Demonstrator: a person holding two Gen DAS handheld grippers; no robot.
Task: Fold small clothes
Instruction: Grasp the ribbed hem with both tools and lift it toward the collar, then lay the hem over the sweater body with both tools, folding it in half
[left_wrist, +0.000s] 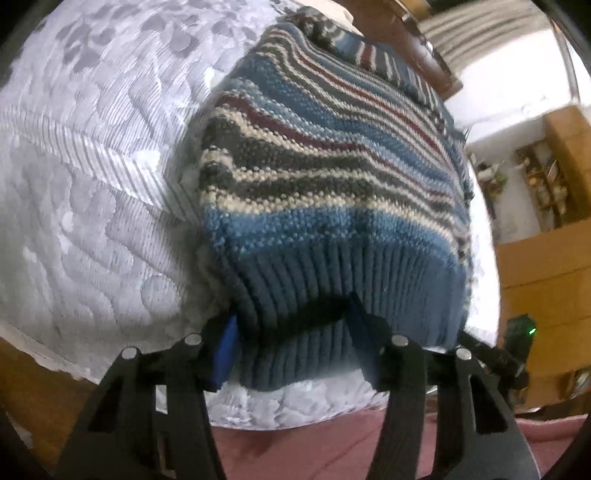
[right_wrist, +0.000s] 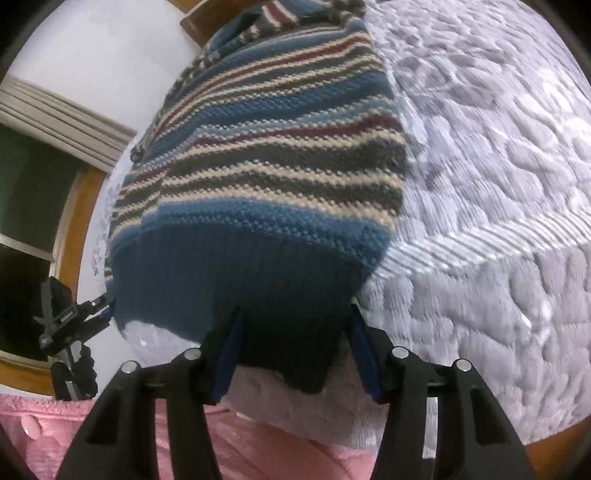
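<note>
Left wrist view, bottom of frame: left gripper (left_wrist: 291, 332) with blue pads set wide, the ribbed hem of the striped knit sweater (left_wrist: 325, 177) lying between the fingers; cannot tell whether the pads press the knit. Pink fabric (left_wrist: 314, 450) fills the lower centre under the gripper. Sweater spreads up the frame centre over the white quilted mattress (left_wrist: 92, 192), blue hem nearest, grey, cream and maroon stripes beyond, collar end at top centre. Lower right edge: the other gripper, dark, just beside the hem corner. Right wrist view, bottom: right gripper (right_wrist: 291, 332), pads also wide, dark hem corner of sweater (right_wrist: 266, 166) hanging between them; grip not confirmed. Left gripper (right_wrist: 74, 314) at lower left, at the hem's other corner. Mattress (right_wrist: 498, 184) to the right; window (right_wrist: 33, 192) at far left
</note>
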